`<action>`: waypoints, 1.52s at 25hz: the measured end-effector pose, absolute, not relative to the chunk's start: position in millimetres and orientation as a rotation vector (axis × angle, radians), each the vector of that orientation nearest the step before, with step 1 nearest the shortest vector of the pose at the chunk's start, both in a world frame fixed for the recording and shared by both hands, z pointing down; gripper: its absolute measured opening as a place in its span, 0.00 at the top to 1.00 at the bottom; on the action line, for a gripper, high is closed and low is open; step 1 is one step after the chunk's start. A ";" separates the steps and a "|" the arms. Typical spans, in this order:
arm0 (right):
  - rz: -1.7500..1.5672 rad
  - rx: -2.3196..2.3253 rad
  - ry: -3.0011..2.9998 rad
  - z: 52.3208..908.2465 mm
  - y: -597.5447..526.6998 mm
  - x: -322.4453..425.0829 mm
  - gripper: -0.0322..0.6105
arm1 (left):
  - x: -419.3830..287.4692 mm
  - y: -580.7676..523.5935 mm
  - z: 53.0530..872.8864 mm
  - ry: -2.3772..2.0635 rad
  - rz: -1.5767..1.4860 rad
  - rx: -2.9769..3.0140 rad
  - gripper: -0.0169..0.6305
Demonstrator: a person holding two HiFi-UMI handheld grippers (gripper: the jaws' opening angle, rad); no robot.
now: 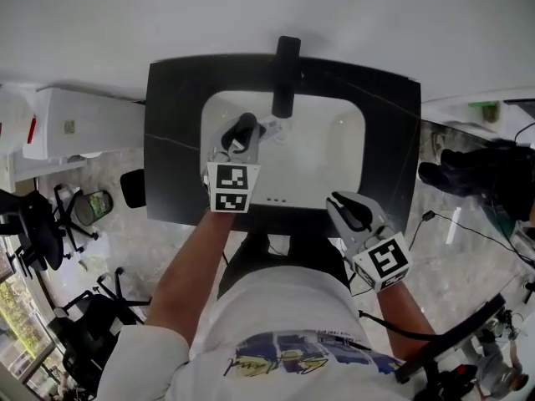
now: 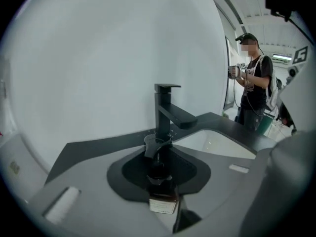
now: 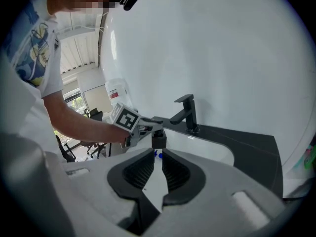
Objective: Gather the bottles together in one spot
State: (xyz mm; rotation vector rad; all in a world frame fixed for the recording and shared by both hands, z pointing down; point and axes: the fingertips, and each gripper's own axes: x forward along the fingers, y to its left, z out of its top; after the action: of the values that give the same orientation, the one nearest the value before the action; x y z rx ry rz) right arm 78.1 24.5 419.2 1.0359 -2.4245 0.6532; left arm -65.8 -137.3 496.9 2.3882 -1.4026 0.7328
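nearest the body, the right gripper (image 1: 344, 202) hangs over the front edge of the black counter (image 1: 171, 140), toward its right side. in the right gripper view its ribbed jaws stand a narrow slit apart with nothing between them, and the white of the sink (image 1: 322, 161) shows through the gap. further in, the left gripper (image 1: 247, 130) reaches over the left part of the sink, its marker cube facing up. its jaws pinch a small brown bottle (image 2: 162, 194) with a black cap and a pale label, and the bottle points away along the jaws. from the right gripper view the same bottle (image 3: 158, 141) shows as a dark block held above the basin. behind it the black faucet (image 1: 286, 78) stands at the back rim, against the plain white wall (image 1: 251, 7). another person (image 2: 253, 78) stands well off beyond the counter's right end.
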 end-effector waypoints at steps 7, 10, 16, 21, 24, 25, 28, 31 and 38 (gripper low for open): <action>0.649 1.071 -2.415 416.2 28.5 77.0 0.87 | -82.1 -186.4 464.3 -1.535 0.610 2.358 0.83; 0.657 1.090 -2.409 416.6 30.2 80.3 0.87 | -77.7 -198.4 459.3 -1.533 0.575 2.340 0.83; 0.662 1.111 -2.394 416.1 33.4 93.9 0.87 | -74.0 -237.2 449.3 -1.615 0.498 2.315 0.83; 0.690 1.106 -2.372 426.0 39.5 112.5 0.87 | -67.7 -261.8 453.0 -1.676 0.471 2.279 0.83; 0.690 1.108 -2.367 425.7 35.5 123.0 0.87 | -68.4 -272.6 454.8 -1.719 0.457 2.261 0.83; 0.687 1.109 -2.364 424.7 33.9 127.2 0.87 | -68.8 -275.9 456.0 -1.737 0.455 2.257 0.83; 0.690 1.112 -2.351 425.3 31.6 139.0 0.87 | -64.0 -281.9 458.7 -1.759 0.438 2.258 0.83; 0.702 1.095 -2.350 429.1 28.7 143.2 0.87 | -60.6 -285.8 457.4 -1.756 0.390 2.258 0.83; 0.741 1.073 -2.371 431.5 21.3 144.6 0.87 | -60.6 -284.9 458.3 -1.762 0.375 2.299 0.82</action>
State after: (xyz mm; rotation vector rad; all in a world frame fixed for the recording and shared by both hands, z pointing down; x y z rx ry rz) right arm 144.6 21.3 431.5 1.0729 -2.3714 0.7408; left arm -60.6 -284.9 458.3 2.2992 -1.7623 0.3753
